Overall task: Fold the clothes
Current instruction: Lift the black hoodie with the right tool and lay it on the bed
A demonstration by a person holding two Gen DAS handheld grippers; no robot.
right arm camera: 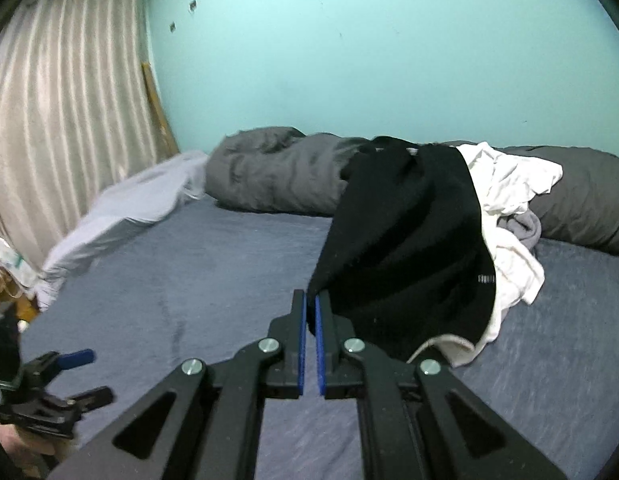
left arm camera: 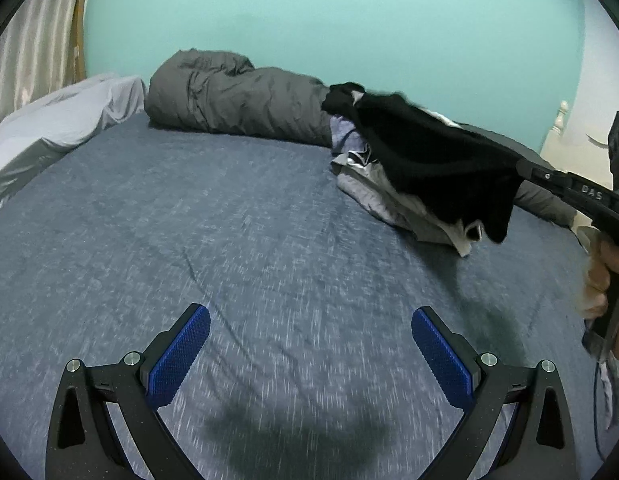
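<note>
Blk garment (right arm camera: 405, 248) pinched betw. right gripper (right arm camera: 310, 320) jaws

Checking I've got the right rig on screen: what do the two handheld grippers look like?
Both match. The left gripper has matte black, arched linkage arms with cut-out slots, silver round pivot bolts and blue textured pads. The right gripper has the same black arms, silver bolts and blue pads. Seen from the left wrist view, its black body carries pale lettering that looks like "DAS".
</note>
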